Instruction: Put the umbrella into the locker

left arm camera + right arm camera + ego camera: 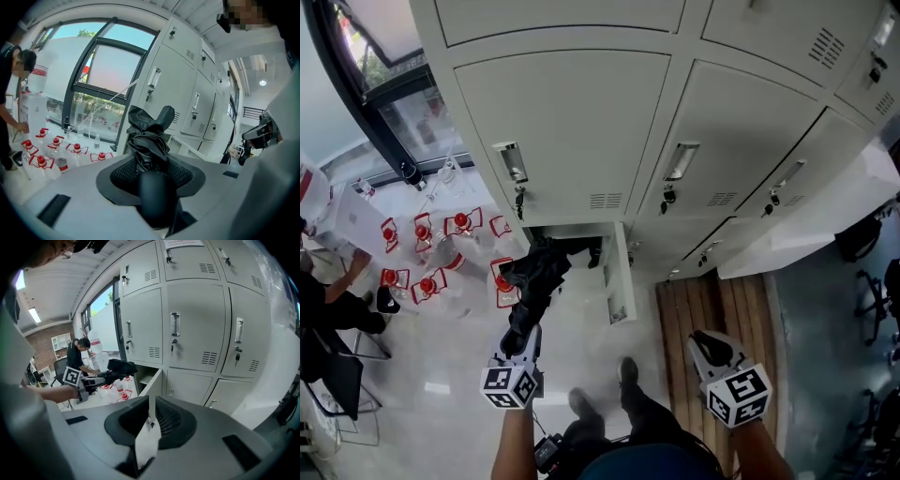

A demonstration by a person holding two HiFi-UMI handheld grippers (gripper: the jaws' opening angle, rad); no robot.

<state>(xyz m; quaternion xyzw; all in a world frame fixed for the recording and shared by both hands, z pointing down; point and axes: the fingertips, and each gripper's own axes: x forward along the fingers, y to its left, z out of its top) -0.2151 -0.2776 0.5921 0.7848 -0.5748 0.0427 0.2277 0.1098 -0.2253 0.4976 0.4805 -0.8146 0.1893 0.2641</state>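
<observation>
Head view: folded black fabric umbrella [534, 281] – gripped at its rounded handle by the left gripper [525, 339], whose jaws are clamped on it – points its tip at the mouth of the open lower compartment [577, 235] of the cream metal locker bank [581, 131]. The compartment's door [619, 277] stands ajar. Well apart to the right, the right gripper [712, 349] carries nothing – a narrow gap shows between its jaws. Red-capped clear bottles [441, 253] stand on the floor, left.

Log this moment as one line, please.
left gripper: shut on folded black fabric umbrella | umbrella: outside open white metal locker | right gripper: narrowly open, empty
</observation>
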